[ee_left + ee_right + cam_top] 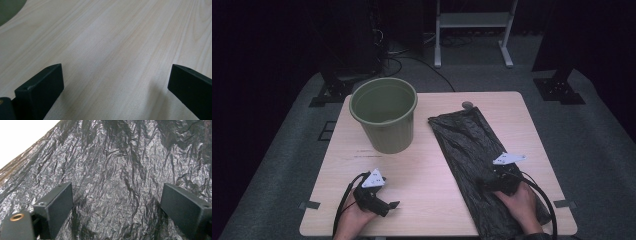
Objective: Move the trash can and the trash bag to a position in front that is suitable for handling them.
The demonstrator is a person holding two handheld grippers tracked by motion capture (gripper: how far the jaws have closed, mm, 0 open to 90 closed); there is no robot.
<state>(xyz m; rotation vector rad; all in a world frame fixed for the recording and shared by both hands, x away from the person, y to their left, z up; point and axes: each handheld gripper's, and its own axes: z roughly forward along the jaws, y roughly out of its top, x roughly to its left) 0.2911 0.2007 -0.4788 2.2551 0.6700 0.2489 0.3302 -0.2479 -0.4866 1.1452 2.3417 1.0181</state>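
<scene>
A green plastic bucket (385, 113) stands upright and empty at the back left of the wooden table (432, 165). A black crinkled plastic bag (472, 150) lies flat along the right side, from the back to the front edge. My right gripper (484, 184) rests over the bag's near part; in the right gripper view its jaws stand wide apart above the bag (117, 175), holding nothing. My left gripper (393, 205) lies near the front left edge, open over bare wood (112, 50), with the bucket's edge (8, 10) at the top left corner.
A small grey round cap (467, 105) sits in the table at the bag's far end. Behind the table stand a white frame (472, 30) and dark equipment with cables on a grey floor.
</scene>
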